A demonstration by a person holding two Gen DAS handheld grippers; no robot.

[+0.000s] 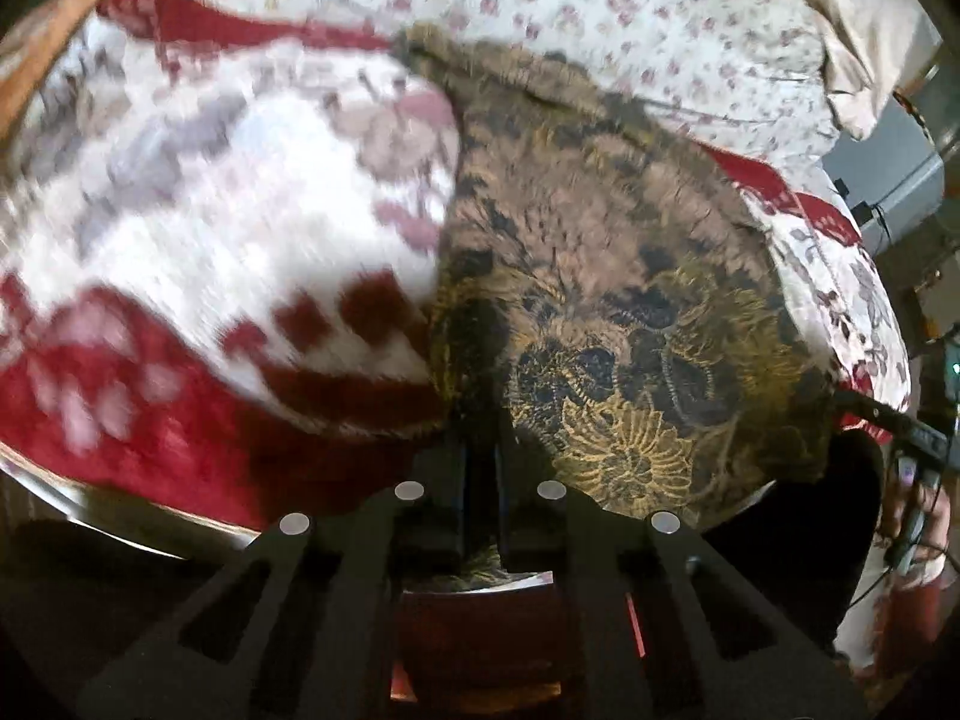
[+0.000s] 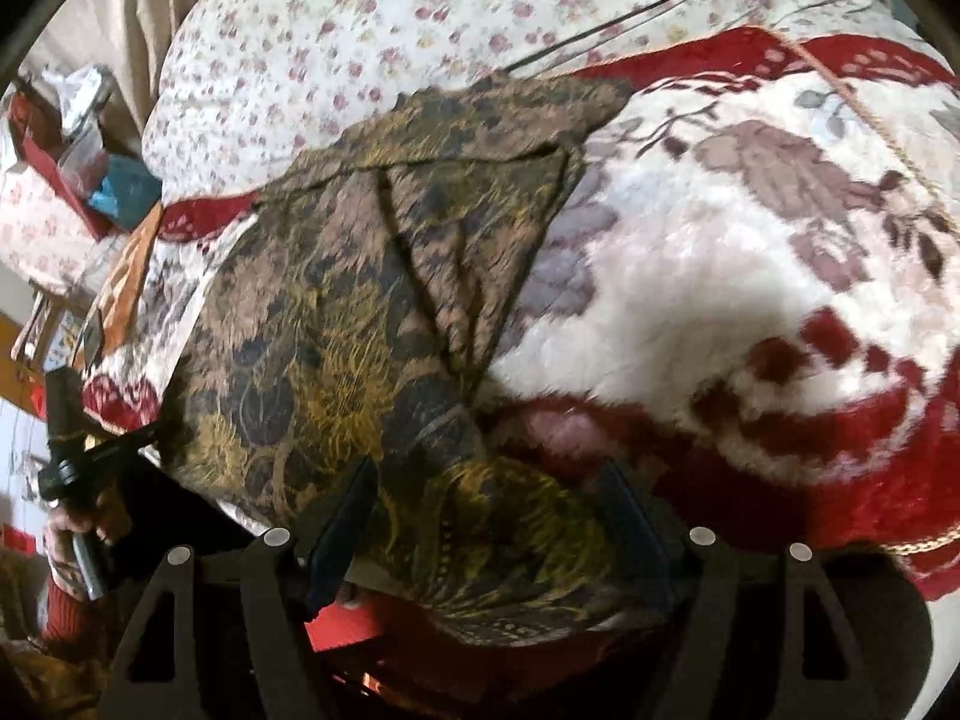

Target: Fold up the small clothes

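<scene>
A brown and gold floral lace garment (image 1: pixel 600 276) lies spread on a plush red and white blanket (image 1: pixel 210 252). My left gripper (image 1: pixel 480 444) is shut on the garment's near left edge, and a scrap of the fabric shows below the fingers. In the right wrist view the garment (image 2: pixel 336 312) shows a folded triangular flap at its far end. My right gripper (image 2: pixel 486 504) stands open over the bunched near end, with fabric lying between its fingers (image 2: pixel 342 516). The left gripper (image 2: pixel 150 432) shows at the garment's left edge, held by a hand in a red sleeve.
A white quilt with small pink flowers (image 1: pixel 600 6) lies beyond the blanket (image 2: pixel 720 300). Boxes and clutter (image 2: pixel 84 138) sit off the bed at the far left. The right gripper and the hand holding it (image 1: pixel 918 480) show at the right edge.
</scene>
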